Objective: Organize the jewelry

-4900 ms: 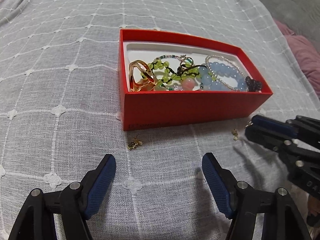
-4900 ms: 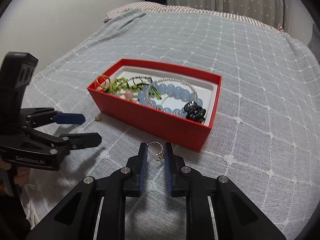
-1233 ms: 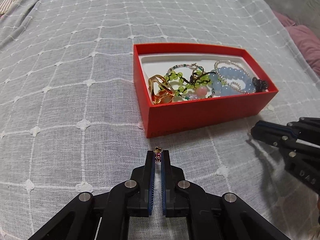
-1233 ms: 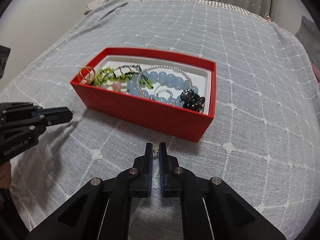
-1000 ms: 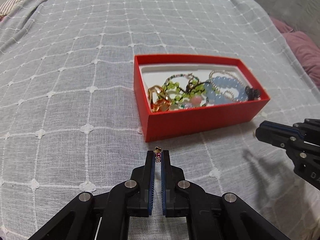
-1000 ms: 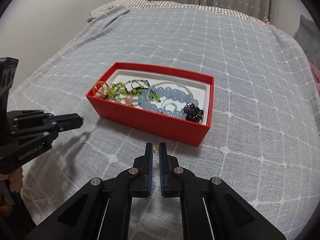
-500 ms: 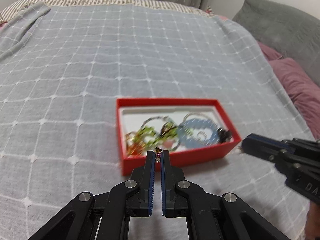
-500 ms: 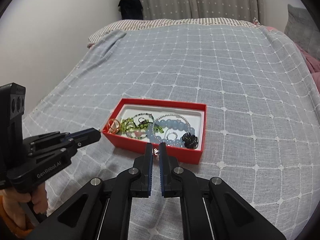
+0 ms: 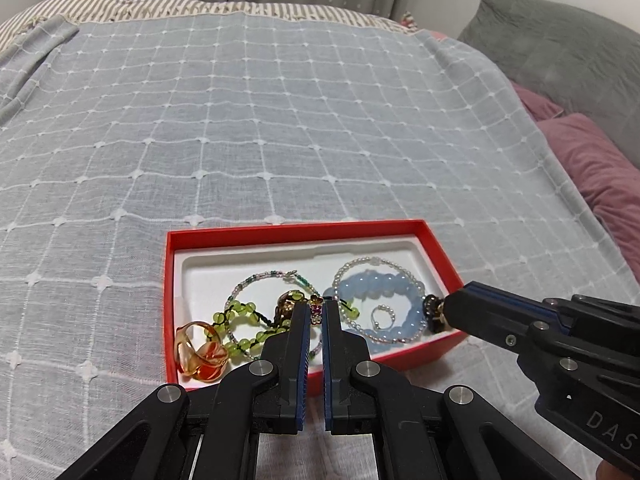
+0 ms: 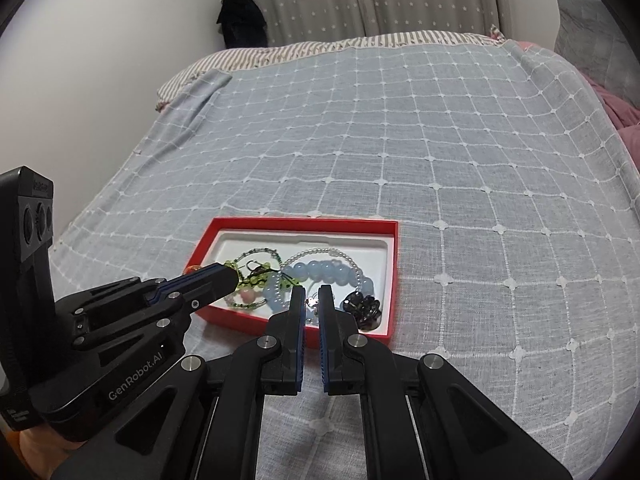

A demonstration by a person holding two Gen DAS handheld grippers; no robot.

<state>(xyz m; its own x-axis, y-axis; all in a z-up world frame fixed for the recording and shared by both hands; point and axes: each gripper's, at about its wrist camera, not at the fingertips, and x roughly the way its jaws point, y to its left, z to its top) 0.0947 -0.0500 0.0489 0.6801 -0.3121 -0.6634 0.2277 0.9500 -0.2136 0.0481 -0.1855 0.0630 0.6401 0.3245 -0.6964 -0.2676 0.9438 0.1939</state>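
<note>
Both grippers now up off blanket, over red box. L gripper pinching earring; R gripper clamped on small charm. I'm holding tips above tray for drop-in w/ rest.

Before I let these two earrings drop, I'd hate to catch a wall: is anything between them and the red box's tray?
Nothing visible. The left gripper pinches its earring and the right gripper its earring, both seemingly inside the red box walls; only jewelry lies beneath.
</note>
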